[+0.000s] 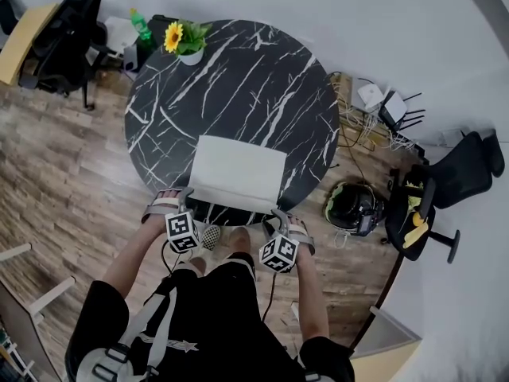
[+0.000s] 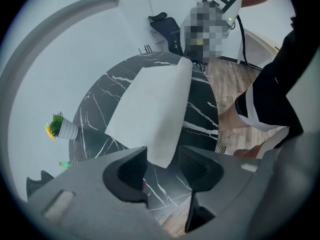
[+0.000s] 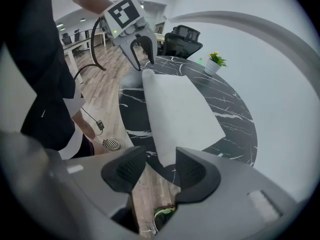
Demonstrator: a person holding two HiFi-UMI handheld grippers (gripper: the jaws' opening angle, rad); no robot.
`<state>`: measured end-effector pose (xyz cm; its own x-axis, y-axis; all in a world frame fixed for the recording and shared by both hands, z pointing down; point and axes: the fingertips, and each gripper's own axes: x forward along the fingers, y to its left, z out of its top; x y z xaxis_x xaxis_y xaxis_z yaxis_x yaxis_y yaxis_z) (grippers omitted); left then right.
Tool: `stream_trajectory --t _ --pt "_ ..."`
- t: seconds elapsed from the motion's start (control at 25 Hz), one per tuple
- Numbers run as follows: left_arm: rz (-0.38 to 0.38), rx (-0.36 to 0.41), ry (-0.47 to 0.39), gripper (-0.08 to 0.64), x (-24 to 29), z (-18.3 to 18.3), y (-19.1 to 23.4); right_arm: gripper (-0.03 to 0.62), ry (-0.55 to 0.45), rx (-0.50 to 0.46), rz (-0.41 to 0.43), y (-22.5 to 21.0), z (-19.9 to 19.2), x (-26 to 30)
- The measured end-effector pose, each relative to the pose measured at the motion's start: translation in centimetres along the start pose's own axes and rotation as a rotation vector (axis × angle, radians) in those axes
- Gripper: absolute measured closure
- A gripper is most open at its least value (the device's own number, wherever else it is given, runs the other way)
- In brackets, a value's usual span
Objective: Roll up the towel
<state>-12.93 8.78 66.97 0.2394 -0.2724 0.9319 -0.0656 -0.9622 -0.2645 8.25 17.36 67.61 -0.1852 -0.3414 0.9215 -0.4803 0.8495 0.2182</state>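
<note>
Worktop (image 1: 262, 78): round, black marble, mostly bare. Towel (image 1: 238, 173) lay flat and unrolled at the worktop's near edge. Its near hem seemed to droop just over that edge, so the roll hadn't started.

Left gripper (image 2: 162, 156) sat at the towel's near-left corner with its jaws apart. The corner showed in the gap but neither pad pressed on it, so nothing was held. Right gripper (image 3: 161, 156) was the same at the near-right corner: jaws wide, corner between them, no grip. Both pointed steeply down.

My read was that the step in hand was pinching the two near corners. To do it well:
- seat each corner deep between the pads before closing, since a tip-only pinch on thin cloth would likely slip
- close both sides together and keep them level, or the roll would start skewed and cone out
- turn the hem over tight on the first wrap, then roll toward the far edge with even tension

Potted sunflower (image 1: 184, 42) stood at the far-left edge, well apart from the towel and unlikely to interfere.
</note>
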Motion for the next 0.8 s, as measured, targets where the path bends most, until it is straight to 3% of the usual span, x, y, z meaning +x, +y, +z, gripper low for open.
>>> stream_trajectory --t 0.8 --pt "-0.078 0.031 0.047 0.385 3.0 0.5 -1.0 0.436 0.0 -0.015 0.065 -0.4 -0.8 2.8"
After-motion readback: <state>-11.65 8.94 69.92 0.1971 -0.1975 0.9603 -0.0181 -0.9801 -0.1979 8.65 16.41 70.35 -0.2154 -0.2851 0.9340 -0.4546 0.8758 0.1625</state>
